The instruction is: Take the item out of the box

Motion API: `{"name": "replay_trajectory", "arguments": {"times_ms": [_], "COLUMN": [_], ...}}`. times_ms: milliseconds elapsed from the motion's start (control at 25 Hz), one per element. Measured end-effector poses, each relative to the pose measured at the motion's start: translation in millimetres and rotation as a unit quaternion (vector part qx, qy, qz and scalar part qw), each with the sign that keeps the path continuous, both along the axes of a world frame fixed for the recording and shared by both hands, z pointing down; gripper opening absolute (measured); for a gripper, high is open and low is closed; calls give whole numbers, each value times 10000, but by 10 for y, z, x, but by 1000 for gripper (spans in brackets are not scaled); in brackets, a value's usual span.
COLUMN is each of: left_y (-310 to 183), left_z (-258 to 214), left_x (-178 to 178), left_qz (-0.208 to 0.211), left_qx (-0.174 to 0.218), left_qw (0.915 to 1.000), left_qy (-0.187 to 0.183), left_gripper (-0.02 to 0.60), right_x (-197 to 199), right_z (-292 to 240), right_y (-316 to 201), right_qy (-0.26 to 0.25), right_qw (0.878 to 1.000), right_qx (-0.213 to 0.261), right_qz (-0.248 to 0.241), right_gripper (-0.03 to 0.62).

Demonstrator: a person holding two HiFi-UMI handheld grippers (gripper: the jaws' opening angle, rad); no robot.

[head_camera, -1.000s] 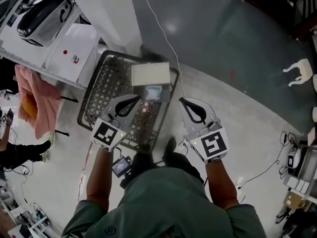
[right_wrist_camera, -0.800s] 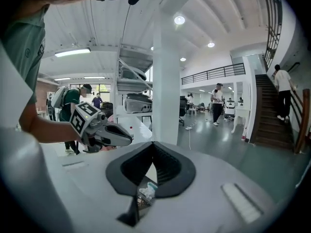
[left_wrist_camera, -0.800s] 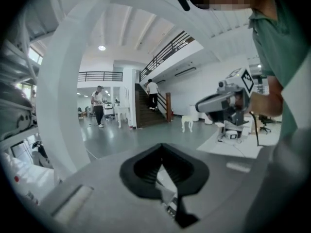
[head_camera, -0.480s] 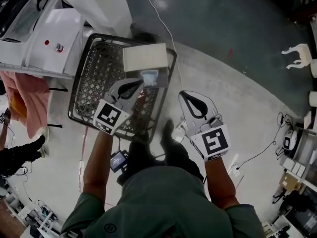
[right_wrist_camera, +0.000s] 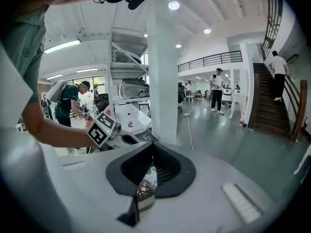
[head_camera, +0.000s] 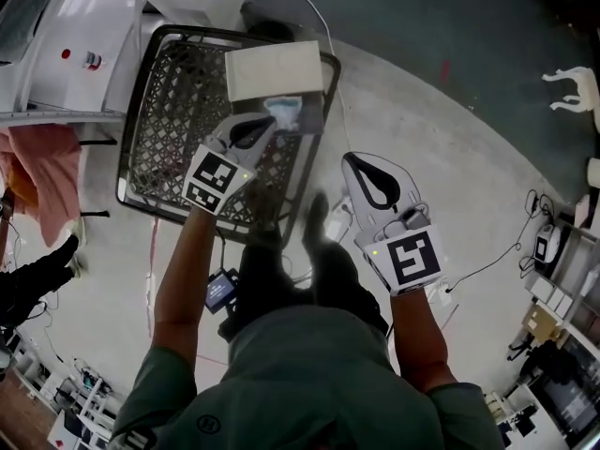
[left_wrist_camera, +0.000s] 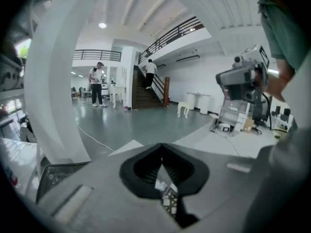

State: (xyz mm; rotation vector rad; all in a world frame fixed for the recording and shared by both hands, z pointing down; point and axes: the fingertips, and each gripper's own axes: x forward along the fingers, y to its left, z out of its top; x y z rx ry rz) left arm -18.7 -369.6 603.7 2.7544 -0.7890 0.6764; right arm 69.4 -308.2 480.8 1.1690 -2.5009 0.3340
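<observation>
In the floor basket (head_camera: 139, 92): white box (head_camera: 274, 69) at the far rim, pale packet (head_camera: 284, 112) just before it.
Left tongs (head_camera: 269, 120) clenched on nothing, tips near the packet, which is too blurred to identify. Right tongs (head_camera: 350, 158) clenched, empty, over the floor beside the basket.

I record a large open lab hall: polished grey floor (head_camera: 450, 17), mezzanine railing (left_wrist_camera: 95, 55), staircase (right_wrist_camera: 271, 106), and a shelving rack (right_wrist_camera: 127, 52) loaded with equipment.
</observation>
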Motion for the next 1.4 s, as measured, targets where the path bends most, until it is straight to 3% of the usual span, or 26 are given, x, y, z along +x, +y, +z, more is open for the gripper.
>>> {"name": "replay_trajectory", "arguments": {"times_ms": [760,1200,1400], "left_y": [-273,-283,-299], "left_z": [1658,2296,2465], "left_x": [76,119,111], "left_qz": [228,431,516], "left_qx": [-820,-1163,-1298], "left_qw": [9939,9840,9787], "left_qy": [-701,-1278,-1506], "left_gripper": [55,144,155], "right_x": [-8,40,62], "right_z": [950,1242,1361], "right_y": [8,19,38], "right_qy": [136,71,126], "right_qw": [9979,9959,9950], "right_qx": [-630,-873,-982], "right_qz": [93,213,156], "right_gripper": [6,6,6]}}
